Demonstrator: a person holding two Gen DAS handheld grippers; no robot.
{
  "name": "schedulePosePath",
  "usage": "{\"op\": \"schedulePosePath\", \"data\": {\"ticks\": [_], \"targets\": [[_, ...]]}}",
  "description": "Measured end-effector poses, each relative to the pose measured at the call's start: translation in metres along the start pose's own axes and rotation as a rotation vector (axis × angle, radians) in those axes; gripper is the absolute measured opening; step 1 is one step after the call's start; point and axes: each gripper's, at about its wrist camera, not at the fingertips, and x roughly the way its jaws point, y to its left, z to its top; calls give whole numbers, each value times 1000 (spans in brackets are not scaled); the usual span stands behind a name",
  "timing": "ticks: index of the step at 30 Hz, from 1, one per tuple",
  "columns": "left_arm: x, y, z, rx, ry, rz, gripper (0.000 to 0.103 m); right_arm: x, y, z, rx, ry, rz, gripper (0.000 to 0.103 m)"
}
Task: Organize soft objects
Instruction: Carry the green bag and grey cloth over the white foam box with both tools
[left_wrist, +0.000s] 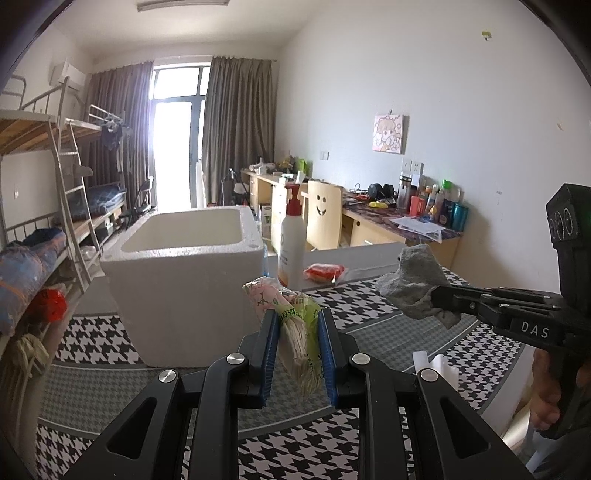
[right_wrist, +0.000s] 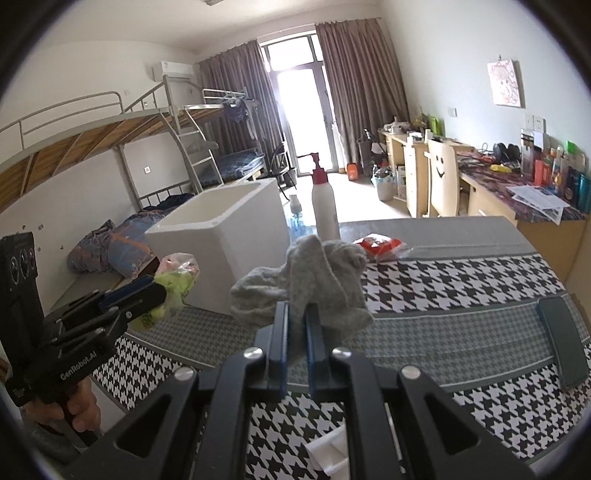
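Observation:
My left gripper (left_wrist: 298, 317) is shut on a green and pink plastic packet of noodles (left_wrist: 295, 332) and holds it above the houndstooth table, just right of the white foam box (left_wrist: 184, 273). The packet also shows in the right wrist view (right_wrist: 173, 280). My right gripper (right_wrist: 297, 310) is shut on a crumpled grey cloth (right_wrist: 314, 280) and holds it in the air right of the box (right_wrist: 221, 251). In the left wrist view the right gripper (left_wrist: 439, 295) and cloth (left_wrist: 413, 284) hang at the right.
A white pump bottle (left_wrist: 291, 240) stands behind the box. A red packet (left_wrist: 325, 273) lies beside it. A dark phone (right_wrist: 561, 339) lies at the table's right edge. A small white foam piece (left_wrist: 436, 369) sits near me. Bunk beds stand left, desks right.

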Motion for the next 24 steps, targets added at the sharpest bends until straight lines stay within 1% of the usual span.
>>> {"op": "schedulePosePath", "data": {"ticks": [24], "targets": [[-2,-7,28,45,-64,-7,23,2,19,24,-47,-56,13,11]]}}
